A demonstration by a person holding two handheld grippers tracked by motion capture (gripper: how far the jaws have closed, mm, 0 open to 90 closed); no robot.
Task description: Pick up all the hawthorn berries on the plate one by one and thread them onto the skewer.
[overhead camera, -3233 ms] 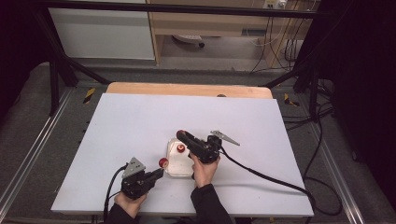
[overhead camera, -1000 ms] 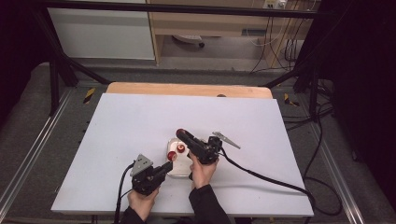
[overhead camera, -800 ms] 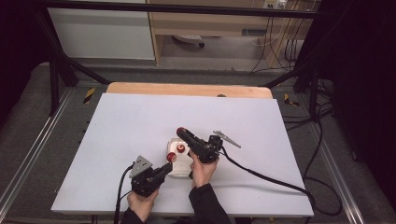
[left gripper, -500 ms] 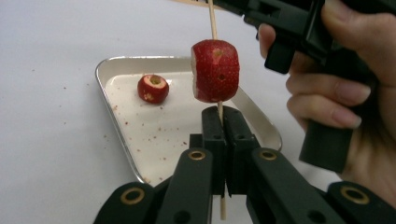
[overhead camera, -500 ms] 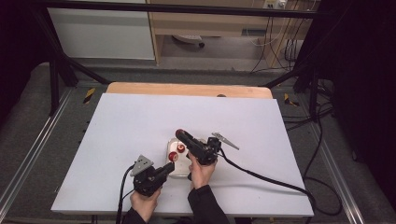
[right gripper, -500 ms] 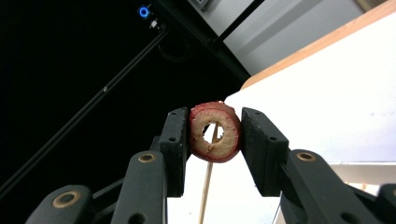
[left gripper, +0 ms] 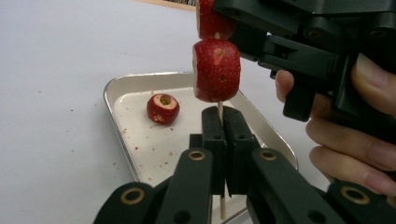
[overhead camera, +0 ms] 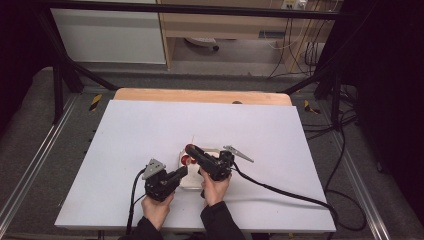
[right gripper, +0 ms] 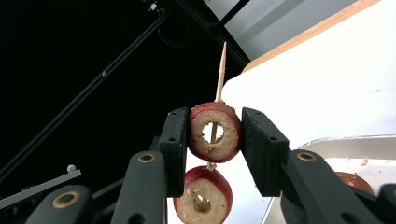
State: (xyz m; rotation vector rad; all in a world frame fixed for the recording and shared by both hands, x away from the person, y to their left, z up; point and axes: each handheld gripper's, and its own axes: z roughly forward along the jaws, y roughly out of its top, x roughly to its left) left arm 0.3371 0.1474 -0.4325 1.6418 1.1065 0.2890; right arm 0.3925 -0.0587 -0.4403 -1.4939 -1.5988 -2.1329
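My left gripper (left gripper: 223, 114) is shut on the lower part of a thin wooden skewer (left gripper: 219, 108) that stands upright. Two cored red fruits are threaded on the skewer: a lower fruit (left gripper: 216, 70) just above the left jaws, and an upper fruit (right gripper: 229, 136). My right gripper (right gripper: 214, 127) is shut on the upper fruit from both sides, with the skewer tip (right gripper: 221, 65) poking out above it. In the high view the left gripper (overhead camera: 181, 171) and right gripper (overhead camera: 190, 149) meet over a small metal tray (overhead camera: 190, 182).
One loose cored red fruit (left gripper: 163, 108) lies in the tray (left gripper: 116, 86), with crumbs around it. The tray rests on a white table (overhead camera: 150, 130) whose wooden far edge (overhead camera: 200, 96) shows. Black cables (overhead camera: 280, 190) trail from both grippers toward the near edge.
Since the earliest frame my left gripper has moved up and right toward the right gripper over the tray. In the last second both hands hold almost still.
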